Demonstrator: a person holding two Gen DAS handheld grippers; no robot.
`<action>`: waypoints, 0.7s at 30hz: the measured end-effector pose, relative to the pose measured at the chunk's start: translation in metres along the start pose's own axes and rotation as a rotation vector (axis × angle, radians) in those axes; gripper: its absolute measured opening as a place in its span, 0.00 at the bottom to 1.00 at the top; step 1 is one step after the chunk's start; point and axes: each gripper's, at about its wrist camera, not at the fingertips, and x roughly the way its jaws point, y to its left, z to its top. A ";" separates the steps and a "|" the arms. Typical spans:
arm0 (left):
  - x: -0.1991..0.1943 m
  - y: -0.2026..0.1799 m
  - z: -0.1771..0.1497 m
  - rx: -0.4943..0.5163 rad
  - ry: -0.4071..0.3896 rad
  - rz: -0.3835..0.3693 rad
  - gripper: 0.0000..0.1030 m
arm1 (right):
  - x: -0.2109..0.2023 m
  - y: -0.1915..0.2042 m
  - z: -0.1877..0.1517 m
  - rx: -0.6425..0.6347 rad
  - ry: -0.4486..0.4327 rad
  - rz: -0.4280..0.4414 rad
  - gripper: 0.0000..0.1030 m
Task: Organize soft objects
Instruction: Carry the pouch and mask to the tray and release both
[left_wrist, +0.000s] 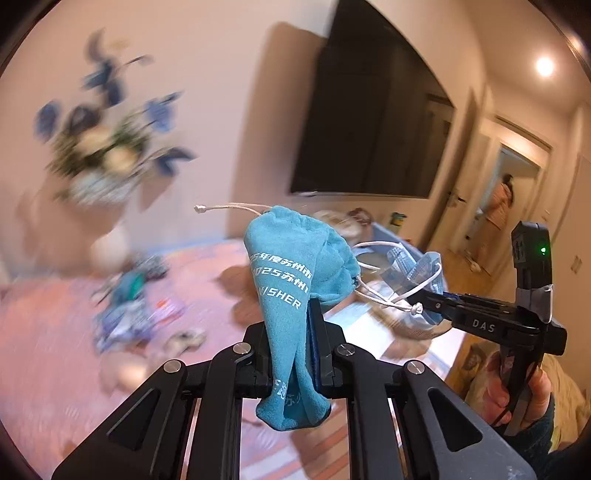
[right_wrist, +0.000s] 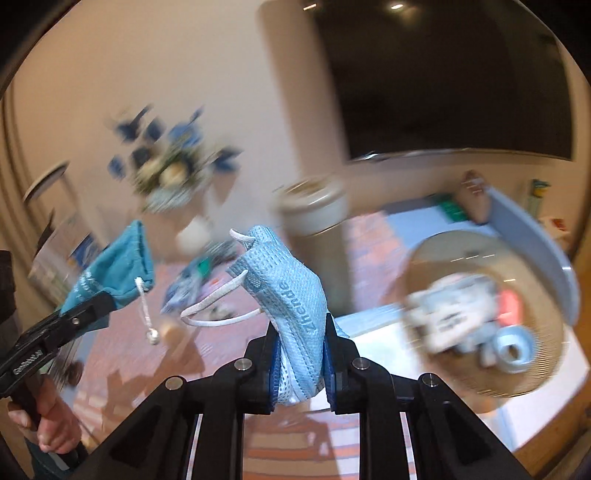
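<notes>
My left gripper (left_wrist: 291, 332) is shut on a teal drawstring pouch (left_wrist: 291, 266) with white lettering, held up above the pink bedspread (left_wrist: 44, 332). The pouch's cord trails to the right. My right gripper (right_wrist: 301, 343) is shut on a light blue face mask (right_wrist: 291, 288) whose white ear loops hang to the left. In the left wrist view the right gripper (left_wrist: 428, 299) shows at the right with the mask (left_wrist: 417, 269). In the right wrist view the left gripper (right_wrist: 99, 299) shows at the left with the pouch (right_wrist: 114, 266).
A round woven basket (right_wrist: 550, 354) with a roll of tape and other small items sits at the right. A heap of blurred soft items (left_wrist: 125, 314) lies on the bed. A dark wall screen (left_wrist: 373, 122) and flower vase (left_wrist: 99, 155) stand behind; a person (left_wrist: 498, 210) stands in a doorway.
</notes>
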 end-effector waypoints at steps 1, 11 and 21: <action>0.008 -0.009 0.007 0.008 0.005 -0.011 0.10 | -0.003 -0.011 0.003 0.023 -0.007 -0.008 0.18; 0.096 -0.113 0.063 0.119 0.079 -0.170 0.10 | -0.014 -0.135 0.036 0.262 -0.066 -0.158 0.18; 0.221 -0.175 0.043 0.149 0.235 -0.184 0.10 | 0.020 -0.225 0.031 0.475 0.016 -0.256 0.18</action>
